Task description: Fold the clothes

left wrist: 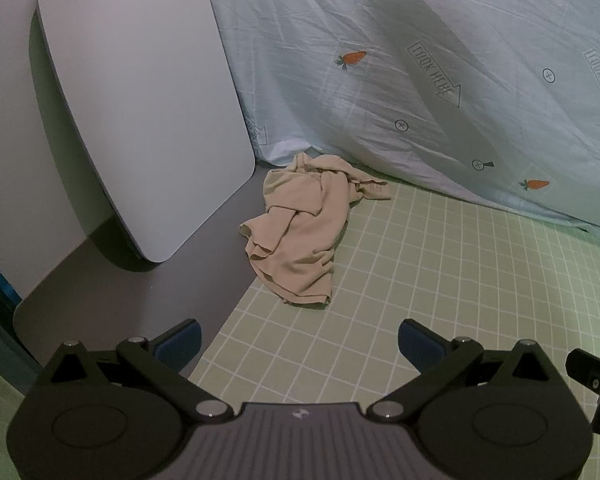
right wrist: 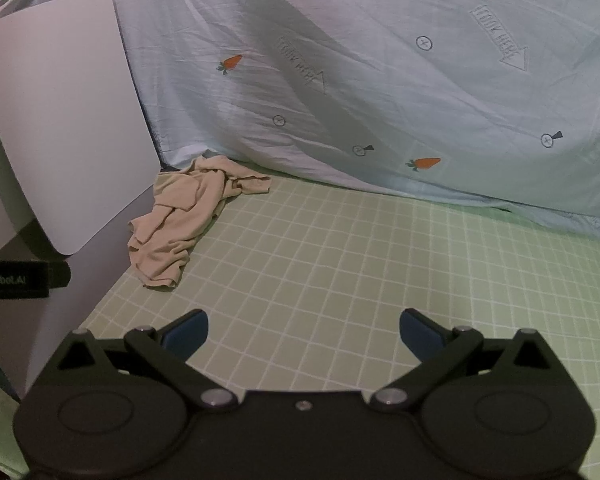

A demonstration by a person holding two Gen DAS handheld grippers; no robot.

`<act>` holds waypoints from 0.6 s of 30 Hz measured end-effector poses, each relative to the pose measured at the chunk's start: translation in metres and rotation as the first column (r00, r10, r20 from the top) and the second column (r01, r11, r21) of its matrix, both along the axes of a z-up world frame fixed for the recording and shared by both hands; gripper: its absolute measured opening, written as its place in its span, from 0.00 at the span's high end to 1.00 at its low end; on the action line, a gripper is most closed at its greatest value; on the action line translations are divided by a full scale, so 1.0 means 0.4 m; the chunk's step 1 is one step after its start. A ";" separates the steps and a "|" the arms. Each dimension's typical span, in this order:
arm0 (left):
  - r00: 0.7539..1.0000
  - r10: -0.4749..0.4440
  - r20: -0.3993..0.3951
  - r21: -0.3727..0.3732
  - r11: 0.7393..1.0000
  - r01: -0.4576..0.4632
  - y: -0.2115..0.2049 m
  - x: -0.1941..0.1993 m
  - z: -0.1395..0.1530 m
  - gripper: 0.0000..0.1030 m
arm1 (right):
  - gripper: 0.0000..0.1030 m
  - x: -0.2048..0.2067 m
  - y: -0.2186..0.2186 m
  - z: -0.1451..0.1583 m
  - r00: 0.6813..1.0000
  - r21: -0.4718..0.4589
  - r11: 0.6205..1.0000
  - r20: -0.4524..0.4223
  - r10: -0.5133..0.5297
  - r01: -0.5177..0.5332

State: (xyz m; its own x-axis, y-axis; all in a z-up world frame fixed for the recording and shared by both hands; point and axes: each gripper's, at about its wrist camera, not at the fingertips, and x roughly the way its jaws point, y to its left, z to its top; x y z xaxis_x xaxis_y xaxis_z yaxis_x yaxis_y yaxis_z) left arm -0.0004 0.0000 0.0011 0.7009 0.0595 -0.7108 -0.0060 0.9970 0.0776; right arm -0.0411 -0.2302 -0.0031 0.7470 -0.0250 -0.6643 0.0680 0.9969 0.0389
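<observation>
You've got the crumpled garment (left wrist: 298,232) lying far-left on the gridded mat (left wrist: 440,280), its left edge spilling onto the flat board (left wrist: 140,292) that borders the mat on the left. An upright panel (left wrist: 140,108) leans at the far left, standing on that board, just left of the garment, and the draped sheet (left wrist: 440,60) rises behind the mat along its far side, touching the garment's far end. Your left gripper (left wrist: 299,346) and right gripper (right wrist: 304,334) hover near over the mat, well apart from the garment.
</observation>
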 end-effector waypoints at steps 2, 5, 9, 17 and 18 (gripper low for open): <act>1.000 0.000 0.002 0.001 1.000 0.000 0.000 -0.001 0.002 0.00 | 0.00 0.000 0.001 -0.002 1.000 0.001 1.000 0.000 0.001 -0.001; 1.000 0.001 0.004 0.002 1.000 -0.001 0.000 -0.002 0.006 0.00 | 0.00 0.001 0.002 -0.004 1.000 0.003 1.000 0.000 0.002 -0.002; 1.000 0.003 -0.002 0.002 1.000 -0.003 0.007 -0.004 0.014 0.00 | 0.00 -0.002 0.004 -0.007 1.000 0.003 1.000 0.002 0.006 -0.006; 1.000 -0.011 0.003 0.008 1.000 0.011 0.013 -0.010 0.015 0.00 | 0.00 -0.002 0.005 -0.020 1.000 0.000 1.000 -0.003 0.004 -0.004; 1.000 -0.016 0.003 0.009 1.000 0.016 0.012 -0.009 0.013 0.00 | 0.00 -0.002 0.005 -0.020 1.000 -0.001 1.000 -0.003 0.004 -0.004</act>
State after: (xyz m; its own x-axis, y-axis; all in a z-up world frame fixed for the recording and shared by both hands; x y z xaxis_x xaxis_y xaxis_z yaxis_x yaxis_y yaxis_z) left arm -0.0040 0.0047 0.0064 0.7039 0.0548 -0.7082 0.0096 0.9962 0.0866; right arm -0.0421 -0.2280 -0.0110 0.7451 -0.0226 -0.6666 0.0640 0.9972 0.0378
